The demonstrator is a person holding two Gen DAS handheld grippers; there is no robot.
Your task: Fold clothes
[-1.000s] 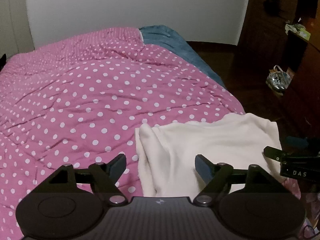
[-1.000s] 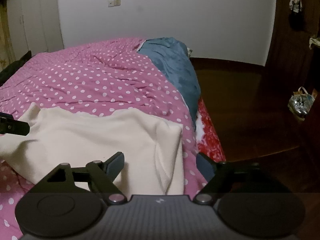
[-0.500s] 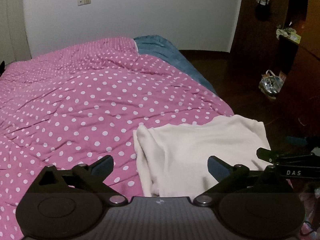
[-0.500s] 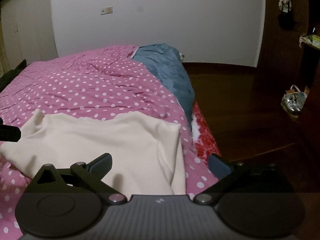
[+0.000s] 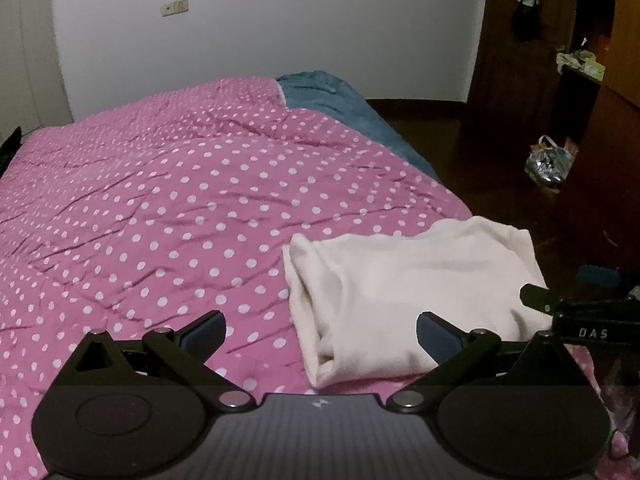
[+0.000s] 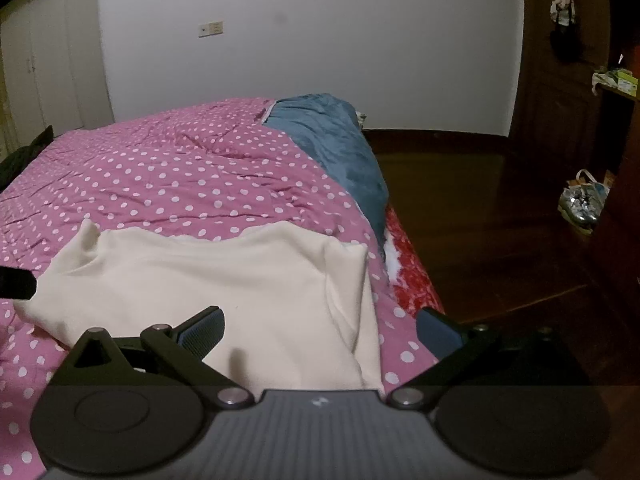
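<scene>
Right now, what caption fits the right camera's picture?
Open right gripper over a cream top on the pink spotty bed.

**What the pictures do not show**

The cream top (image 6: 208, 280) runs under the right gripper (image 6: 320, 332), so its near edge is hidden in the right wrist view. In the left wrist view the top (image 5: 400, 292) has its right corner covered by the other tool's black tip.

Left of the top, the pink dotted blanket (image 5: 160, 208) is cut off by the picture's edge. Far right of the top, a shiny bag (image 6: 582, 200) on the floor is too small to tell what it holds. High above it, a small hanging toy (image 6: 563, 0) is too blurred to make out.
</scene>
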